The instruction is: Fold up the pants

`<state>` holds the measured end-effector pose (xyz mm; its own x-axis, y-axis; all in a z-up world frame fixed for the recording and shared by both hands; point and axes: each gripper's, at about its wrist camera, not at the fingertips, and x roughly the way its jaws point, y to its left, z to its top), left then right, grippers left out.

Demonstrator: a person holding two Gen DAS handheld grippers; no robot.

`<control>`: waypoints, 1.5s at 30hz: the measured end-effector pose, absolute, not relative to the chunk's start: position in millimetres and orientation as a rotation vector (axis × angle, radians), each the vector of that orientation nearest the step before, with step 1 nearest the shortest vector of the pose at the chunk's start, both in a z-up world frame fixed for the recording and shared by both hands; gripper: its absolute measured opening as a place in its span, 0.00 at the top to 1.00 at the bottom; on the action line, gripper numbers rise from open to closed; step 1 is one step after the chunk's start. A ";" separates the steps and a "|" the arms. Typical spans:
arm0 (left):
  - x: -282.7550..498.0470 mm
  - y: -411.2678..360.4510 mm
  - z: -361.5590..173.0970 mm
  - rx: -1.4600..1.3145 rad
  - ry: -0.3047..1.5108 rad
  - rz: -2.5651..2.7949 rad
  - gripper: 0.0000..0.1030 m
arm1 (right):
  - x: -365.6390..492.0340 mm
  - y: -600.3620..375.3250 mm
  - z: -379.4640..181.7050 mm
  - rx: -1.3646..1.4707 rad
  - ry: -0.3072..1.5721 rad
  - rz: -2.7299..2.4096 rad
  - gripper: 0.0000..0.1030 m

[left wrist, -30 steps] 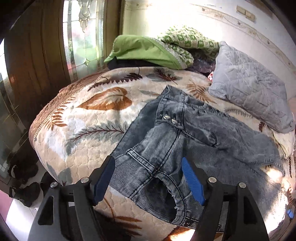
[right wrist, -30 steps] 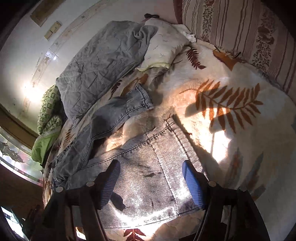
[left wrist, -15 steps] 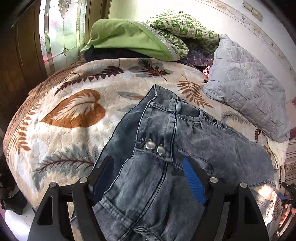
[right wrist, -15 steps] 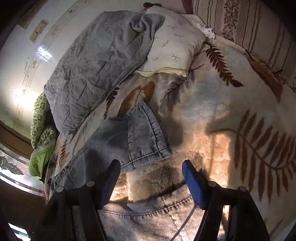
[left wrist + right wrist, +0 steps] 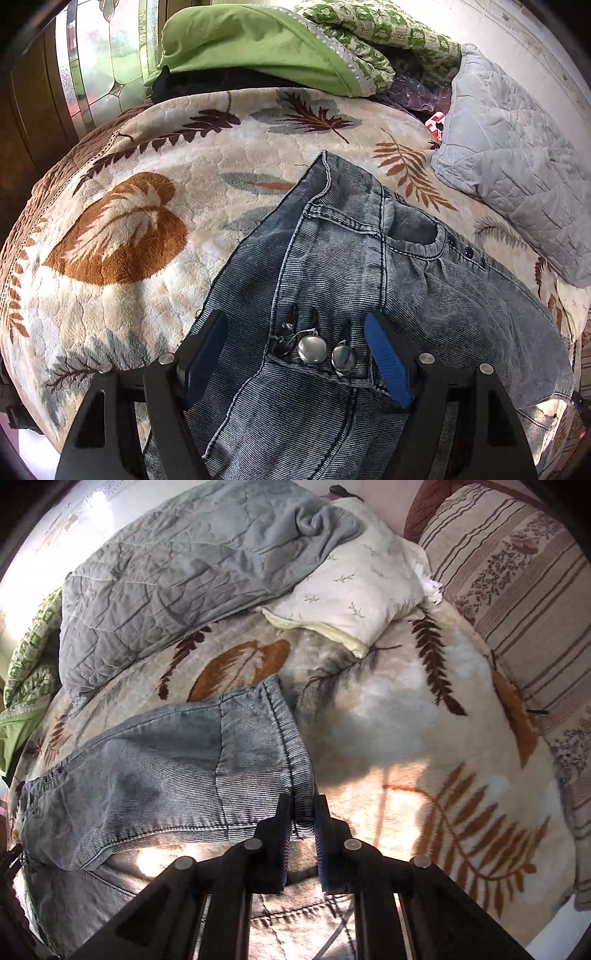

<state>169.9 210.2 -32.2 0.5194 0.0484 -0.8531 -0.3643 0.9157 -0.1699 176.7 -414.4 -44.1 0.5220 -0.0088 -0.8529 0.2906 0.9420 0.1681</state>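
A: Pants [image 5: 332, 280] are spread across the bed [image 5: 155, 173] — why?

B: For folding. One leg's hem is pinched by the right gripper [image 5: 301, 825], just closed; the left gripper [image 5: 295, 354] is held open over the waist buttons.

**No readable text**

Nothing legible shows in either view. A small red-and-white item [image 5: 436, 123] wedged beside the grey quilted pillow [image 5: 517, 192] bears white marks, but they are too small and partly hidden to read.
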 end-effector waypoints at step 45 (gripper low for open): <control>329.5 240.3 -25.9 -0.496 1.034 0.070 0.98 | 325.9 -423.4 -46.7 0.200 1.034 -0.081 0.86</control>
